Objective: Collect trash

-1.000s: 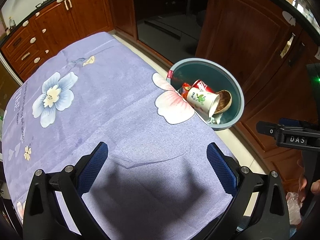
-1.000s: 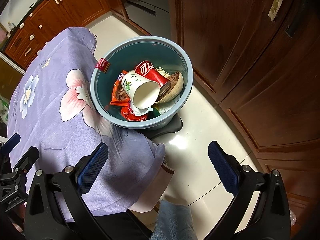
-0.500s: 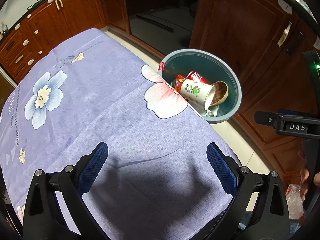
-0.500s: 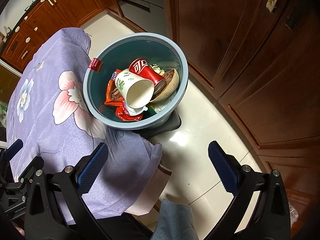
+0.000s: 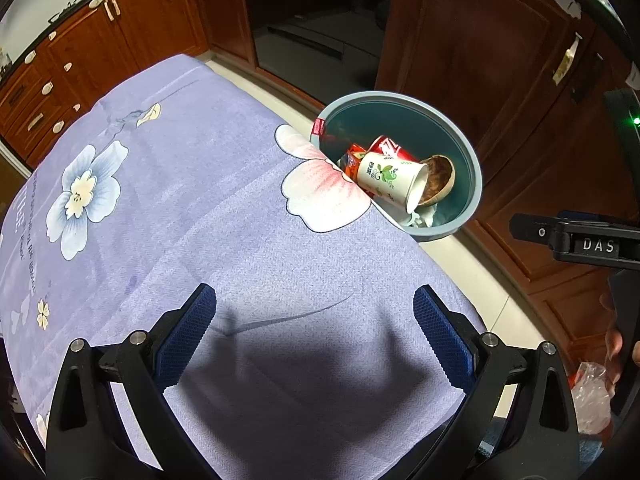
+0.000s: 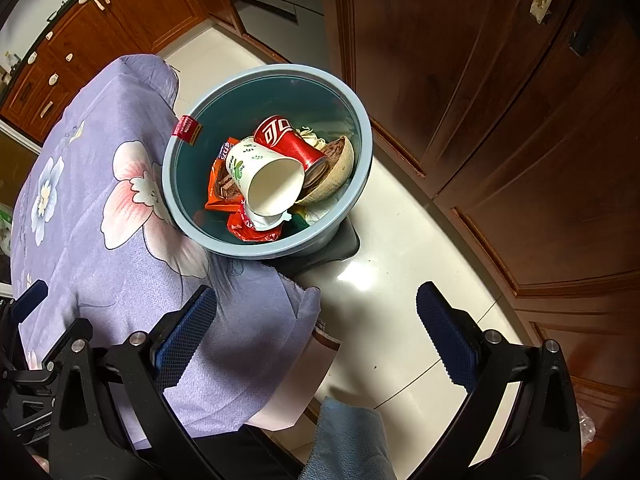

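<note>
A blue-grey trash bin (image 6: 362,136) stands on the floor beside the table. In it lie a white paper cup (image 6: 262,174), a red can (image 6: 290,144), a brown husk bowl (image 6: 336,168) and red wrappers (image 6: 218,190). The bin also shows in the left wrist view (image 5: 470,156) with the cup (image 5: 390,178). My right gripper (image 6: 316,334) is open and empty above the floor, short of the bin. My left gripper (image 5: 314,330) is open and empty above the purple flowered tablecloth (image 5: 180,208).
Dark wooden cabinets (image 6: 500,92) stand close behind the bin. White tiled floor (image 6: 400,280) lies between table and cabinets. The table's cloth corner (image 6: 256,320) hangs under my right gripper. The right gripper's body (image 5: 580,240) shows at the left view's right edge.
Both grippers drifted slightly; the bin shifted a little in both views. Both stay open and empty. The trash in the bin has not moved.
</note>
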Motion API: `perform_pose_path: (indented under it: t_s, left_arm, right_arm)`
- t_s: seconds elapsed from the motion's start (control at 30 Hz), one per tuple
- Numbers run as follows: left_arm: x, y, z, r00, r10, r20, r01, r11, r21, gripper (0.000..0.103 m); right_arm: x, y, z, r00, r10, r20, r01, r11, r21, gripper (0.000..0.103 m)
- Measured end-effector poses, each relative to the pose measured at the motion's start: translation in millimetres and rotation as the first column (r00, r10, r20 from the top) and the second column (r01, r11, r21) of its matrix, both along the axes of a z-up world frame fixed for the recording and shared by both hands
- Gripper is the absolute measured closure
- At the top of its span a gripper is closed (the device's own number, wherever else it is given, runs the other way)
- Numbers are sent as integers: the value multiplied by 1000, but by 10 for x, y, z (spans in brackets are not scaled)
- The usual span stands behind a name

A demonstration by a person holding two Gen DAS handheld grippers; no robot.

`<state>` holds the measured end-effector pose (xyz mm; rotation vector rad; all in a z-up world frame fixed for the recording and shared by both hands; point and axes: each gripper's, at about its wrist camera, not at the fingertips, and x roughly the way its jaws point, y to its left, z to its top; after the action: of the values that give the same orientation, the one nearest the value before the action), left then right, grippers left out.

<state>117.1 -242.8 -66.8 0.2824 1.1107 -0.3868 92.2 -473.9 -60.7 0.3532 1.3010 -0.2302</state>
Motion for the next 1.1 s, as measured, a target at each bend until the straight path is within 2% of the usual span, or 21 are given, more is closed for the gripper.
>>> perform_pose_path:
  t_s: [0.8,1.1]
  left_arm:
    - [3,-64,-1,1000,-14,5,14,1000,27,4]
    - [9,-56,57,1000,-17,14,16,999,31,4]
  right_arm:
    - [3,-42,68,1000,1,2,-1,1000,-21,7]
    - [6,-43,163,1000,6,12,-5,998,-69,7]
